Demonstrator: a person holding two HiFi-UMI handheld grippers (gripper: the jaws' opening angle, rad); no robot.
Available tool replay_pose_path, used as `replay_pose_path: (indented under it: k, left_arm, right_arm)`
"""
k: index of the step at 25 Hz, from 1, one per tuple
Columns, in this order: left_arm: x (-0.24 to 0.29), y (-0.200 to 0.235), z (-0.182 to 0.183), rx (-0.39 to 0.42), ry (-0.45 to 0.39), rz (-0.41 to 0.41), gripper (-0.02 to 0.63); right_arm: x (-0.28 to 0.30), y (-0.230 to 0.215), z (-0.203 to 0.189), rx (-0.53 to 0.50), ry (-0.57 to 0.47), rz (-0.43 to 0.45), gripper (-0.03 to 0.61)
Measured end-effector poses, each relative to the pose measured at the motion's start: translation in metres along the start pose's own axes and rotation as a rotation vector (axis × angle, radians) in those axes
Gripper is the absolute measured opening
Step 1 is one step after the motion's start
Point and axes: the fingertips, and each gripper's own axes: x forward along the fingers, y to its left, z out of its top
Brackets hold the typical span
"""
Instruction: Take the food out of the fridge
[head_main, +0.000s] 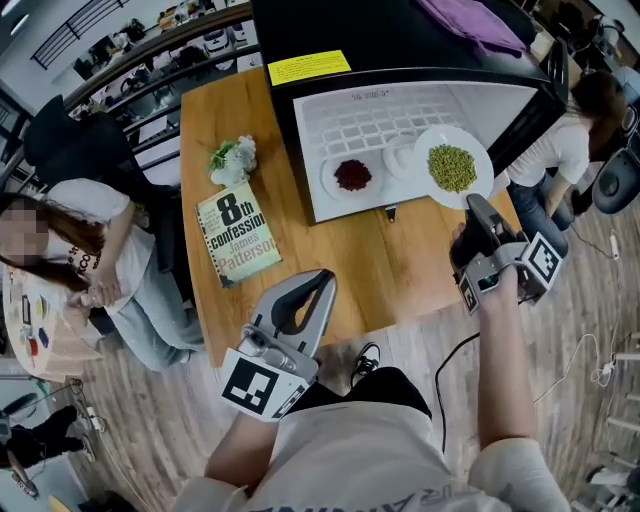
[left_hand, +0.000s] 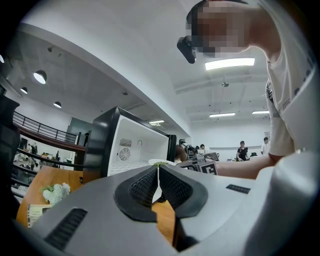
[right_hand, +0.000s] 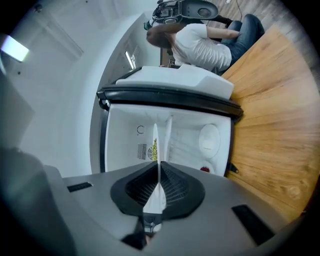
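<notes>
Wood table (head_main: 400, 270) under me, w/ the black fridge (head_main: 380, 40) standing on it, open side toward me, white inside. My R gripper (head_main: 478, 205) is pinched on the near rim of the plate of green food (head_main: 453, 167). In the right gripper view the pads press onto that rim, and the plate runs edge-on as a thin white line up from between them. The plate sits at the right side of the fridge mouth, overlapping the right wall edge in the head view. Can't tell if it's fully clear of the shelf.

Further left on the white fridge floor is a dish of red food (head_main: 352, 175). A pale white dish (head_main: 400, 160) lies btwn it and my plate, just beside the plate.

My L gripper (head_main: 322, 283) is over the near part of the table, well apart from the fridge and pointing toward it. Its pads meet at the tips w/ nothing held. Bare wood shows thru the gap below them in the left gripper view.

Left of the fridge on the table there's a book (head_main: 237, 233), and beyond it a small bunch of flowers (head_main: 232, 160). On top of the fridge are a yellow label (head_main: 308, 67) near the front edge and a purple cloth (head_main: 470, 20) further back. One person sits at the table's left side (head_main: 90, 250). Another is off to the right, beside the fridge (head_main: 570, 140).
</notes>
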Motion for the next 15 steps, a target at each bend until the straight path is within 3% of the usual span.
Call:
replay_pose_path:
  k: [8, 15]
  left_arm:
    - [0.033, -0.035, -0.021, 0.009, 0.043, -0.092, 0.017]
    - [0.062, -0.067, -0.049, -0.008, 0.086, -0.155, 0.017]
  right_arm:
    - [-0.091, -0.066, 0.04, -0.001, -0.1, -0.084, 0.032]
    - [-0.122, -0.141, 0.052, 0.036, -0.095, -0.161, 0.034]
